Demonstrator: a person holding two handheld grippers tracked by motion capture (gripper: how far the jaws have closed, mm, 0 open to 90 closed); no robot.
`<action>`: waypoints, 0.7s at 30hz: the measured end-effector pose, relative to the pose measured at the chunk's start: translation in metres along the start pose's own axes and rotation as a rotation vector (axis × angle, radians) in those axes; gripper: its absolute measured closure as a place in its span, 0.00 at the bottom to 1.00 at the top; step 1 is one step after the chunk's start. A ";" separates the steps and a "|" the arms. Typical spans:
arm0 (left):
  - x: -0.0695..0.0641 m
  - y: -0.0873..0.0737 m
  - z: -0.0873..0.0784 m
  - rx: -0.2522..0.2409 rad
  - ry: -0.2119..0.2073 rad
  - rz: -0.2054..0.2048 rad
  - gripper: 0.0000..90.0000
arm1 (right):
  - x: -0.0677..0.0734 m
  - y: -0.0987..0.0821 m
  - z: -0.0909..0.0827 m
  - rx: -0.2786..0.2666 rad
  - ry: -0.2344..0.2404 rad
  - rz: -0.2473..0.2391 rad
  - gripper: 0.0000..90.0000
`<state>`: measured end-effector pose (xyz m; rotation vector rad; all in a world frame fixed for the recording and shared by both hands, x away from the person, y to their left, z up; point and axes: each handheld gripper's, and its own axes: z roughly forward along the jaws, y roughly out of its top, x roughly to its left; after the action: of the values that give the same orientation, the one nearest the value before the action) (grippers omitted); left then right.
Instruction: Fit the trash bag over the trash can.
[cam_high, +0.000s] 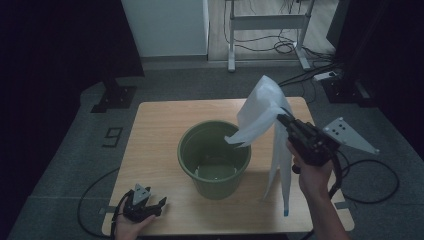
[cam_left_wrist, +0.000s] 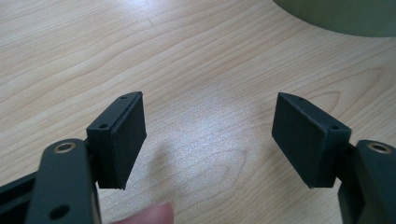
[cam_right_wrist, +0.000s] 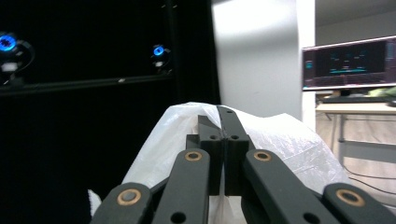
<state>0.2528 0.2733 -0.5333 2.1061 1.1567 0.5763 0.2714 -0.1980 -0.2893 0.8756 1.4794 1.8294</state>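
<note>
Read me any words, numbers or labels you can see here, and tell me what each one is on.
"9": a dark digit on the grey floor, left of the table.
Monitor in the right gripper view: lit lines, too small and blurred to read.
Bucket, bag, left gripper and right gripper: no writing visible.

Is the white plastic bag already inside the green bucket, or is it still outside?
Outside. The white plastic bag hangs in the air, pinched in the shut right tongs beside the green bucket; one corner reaches over the rim.
</note>
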 end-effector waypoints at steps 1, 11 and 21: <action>0.000 0.000 0.000 0.000 0.001 -0.002 0.28 | 0.004 -0.002 0.002 0.009 0.011 -0.008 0.99; 0.001 -0.001 0.001 0.005 0.001 -0.004 0.28 | 0.029 -0.060 0.029 0.172 0.068 -0.045 0.99; 0.000 -0.001 0.002 0.013 -0.002 -0.002 0.28 | 0.044 -0.101 0.044 0.290 0.083 -0.086 0.99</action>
<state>0.2536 0.2735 -0.5353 2.1154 1.1645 0.5675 0.2875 -0.1195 -0.3770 0.8631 1.8383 1.6311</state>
